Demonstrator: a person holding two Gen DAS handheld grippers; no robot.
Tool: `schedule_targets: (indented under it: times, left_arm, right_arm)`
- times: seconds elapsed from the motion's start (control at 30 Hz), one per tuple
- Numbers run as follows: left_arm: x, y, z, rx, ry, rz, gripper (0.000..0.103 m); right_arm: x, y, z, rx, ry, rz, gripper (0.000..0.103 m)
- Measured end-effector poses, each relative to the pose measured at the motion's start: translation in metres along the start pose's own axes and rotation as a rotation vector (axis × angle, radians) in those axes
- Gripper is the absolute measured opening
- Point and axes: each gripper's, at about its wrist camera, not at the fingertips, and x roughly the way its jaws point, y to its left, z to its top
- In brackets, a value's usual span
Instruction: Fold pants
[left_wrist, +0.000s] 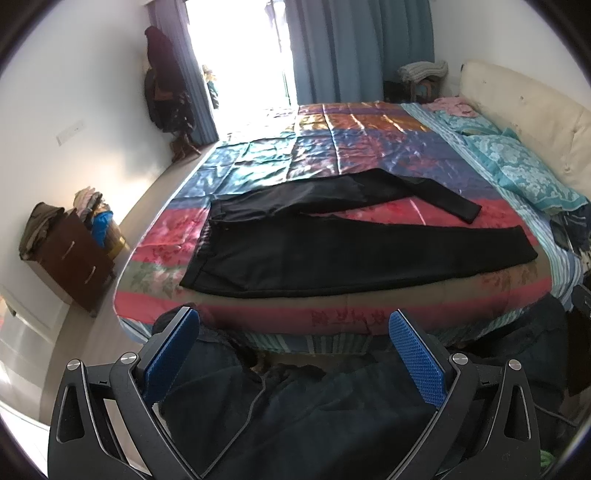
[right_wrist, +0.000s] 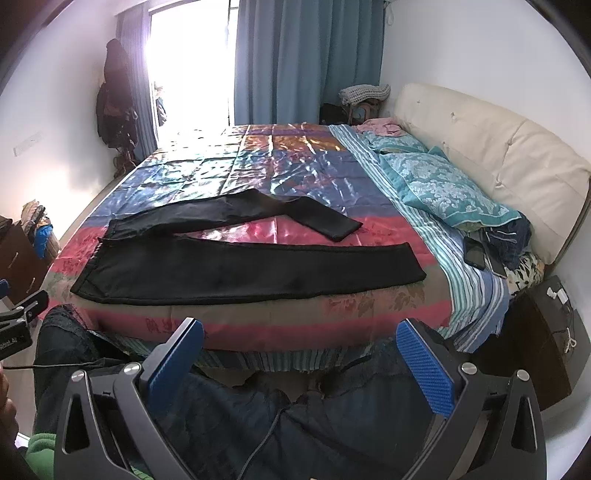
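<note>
Black pants (left_wrist: 332, 251) (right_wrist: 236, 269) lie spread flat across the near part of the bed, waistband at the left, legs running right. The near leg is straight; the far leg bends and ends short. My left gripper (left_wrist: 293, 326) hangs open in front of the bed's near edge, well short of the pants, nothing between its blue pads (left_wrist: 415, 363). My right gripper (right_wrist: 299, 336) is likewise open and held back from the bed, over a person's dark-trousered legs, its blue pads (right_wrist: 424, 369) bare.
The bed's shiny multicoloured quilt (right_wrist: 258, 162) carries a teal pillow (right_wrist: 450, 192) and a phone (right_wrist: 474, 253) at right by a cream headboard (right_wrist: 498, 147). A brown cabinet (left_wrist: 74, 258) stands on the floor at left, a dark nightstand (right_wrist: 546, 332) at right.
</note>
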Motion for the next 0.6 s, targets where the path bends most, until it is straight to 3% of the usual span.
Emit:
schedule_targets:
  times: [0.6]
  left_arm:
    - [0.003,0.0,-0.005,0.005,0.01,0.005,0.103]
  right_arm:
    - [0.0048,-0.0005,-0.0015,0.012,0.019,-0.043,0.103]
